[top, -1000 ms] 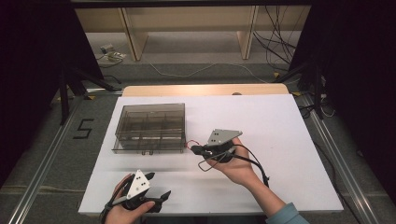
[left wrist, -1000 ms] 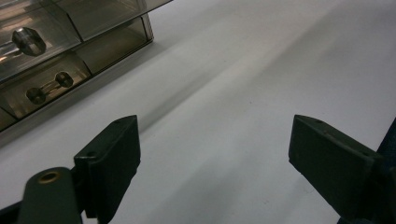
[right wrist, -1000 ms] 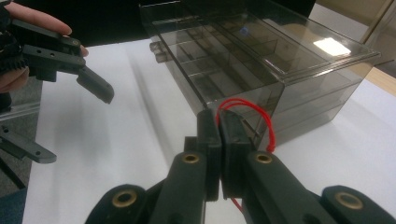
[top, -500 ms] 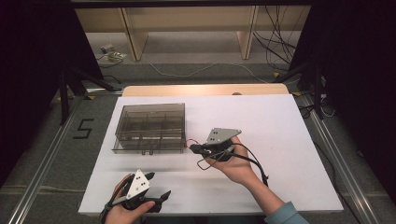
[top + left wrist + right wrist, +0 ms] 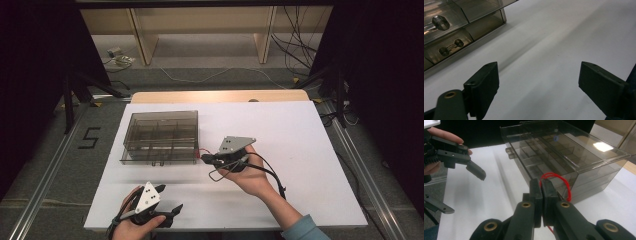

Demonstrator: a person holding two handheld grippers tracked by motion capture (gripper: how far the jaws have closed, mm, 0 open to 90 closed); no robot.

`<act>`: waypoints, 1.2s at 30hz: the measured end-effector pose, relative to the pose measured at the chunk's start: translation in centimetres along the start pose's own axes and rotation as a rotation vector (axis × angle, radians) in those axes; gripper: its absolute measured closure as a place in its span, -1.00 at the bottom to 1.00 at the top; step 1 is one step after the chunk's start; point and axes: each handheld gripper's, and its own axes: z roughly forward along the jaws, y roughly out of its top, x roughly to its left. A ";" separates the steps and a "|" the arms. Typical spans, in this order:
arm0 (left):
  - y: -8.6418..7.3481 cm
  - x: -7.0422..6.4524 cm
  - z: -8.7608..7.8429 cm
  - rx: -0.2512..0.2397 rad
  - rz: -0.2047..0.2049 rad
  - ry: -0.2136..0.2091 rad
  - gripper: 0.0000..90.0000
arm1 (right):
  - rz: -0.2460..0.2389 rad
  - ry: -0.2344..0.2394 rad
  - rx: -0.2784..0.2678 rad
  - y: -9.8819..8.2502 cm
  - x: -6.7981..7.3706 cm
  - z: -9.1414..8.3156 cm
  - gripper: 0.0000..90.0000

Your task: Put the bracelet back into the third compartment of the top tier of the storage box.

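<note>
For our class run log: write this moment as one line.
right gripper: shut on red loop | left gripper: open | box: closed

My left gripper [image 5: 162,212] has shifted a touch between the earlier pictures and now — its open fingers [image 5: 482,82] lie a little lower and flatter at the desk's [image 5: 300,150] near edge, my hand [image 5: 132,227] curled slightly further round its body.

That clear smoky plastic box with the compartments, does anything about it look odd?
Only one thing: a thin red loop of cord, pinched in the shut right gripper, sits against the clear smoky plastic box at its near corner. The box itself stands square and undamaged.
</note>
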 end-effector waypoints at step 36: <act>0.0 0.0 0.0 -0.002 0.004 0.002 -0.63 | -0.019 0.025 0.014 1.9 0.3 1.4 0.96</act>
